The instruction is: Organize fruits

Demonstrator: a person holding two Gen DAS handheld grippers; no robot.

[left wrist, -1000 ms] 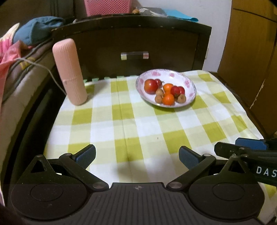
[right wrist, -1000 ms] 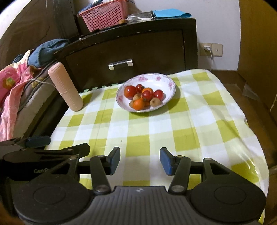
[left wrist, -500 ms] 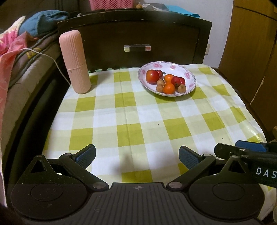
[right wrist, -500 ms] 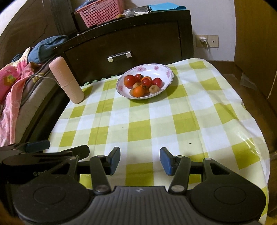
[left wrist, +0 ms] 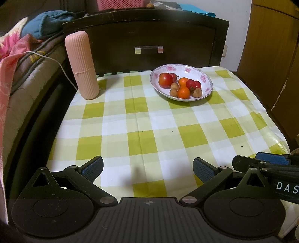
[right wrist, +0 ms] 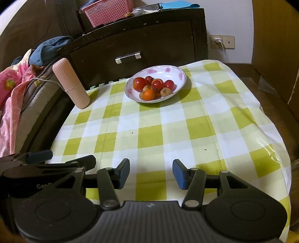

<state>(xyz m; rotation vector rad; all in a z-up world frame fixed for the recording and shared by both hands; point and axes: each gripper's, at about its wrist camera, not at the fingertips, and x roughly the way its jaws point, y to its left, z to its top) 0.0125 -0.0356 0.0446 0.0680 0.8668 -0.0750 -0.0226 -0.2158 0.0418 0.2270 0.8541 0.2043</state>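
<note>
Reaching for the piled fruits [left wrist: 182,85] with both grippers, left [left wrist: 147,169] and right [right wrist: 151,172], fingers spread empty, risks rolling round pieces off the shallow plate [left wrist: 207,79].

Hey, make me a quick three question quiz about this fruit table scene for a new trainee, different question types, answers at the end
1. True or false: the left claw holds a fruit.
2. Where are all the fruits? A) loose on the checked cloth B) in the flowered plate C) in the pink basket
3. Fill in: the ribbed pink cylinder stands ____ of the plate in both views.

Key: 1 false, both it and the right claw are open and empty. 2 B. 3 left.
</note>
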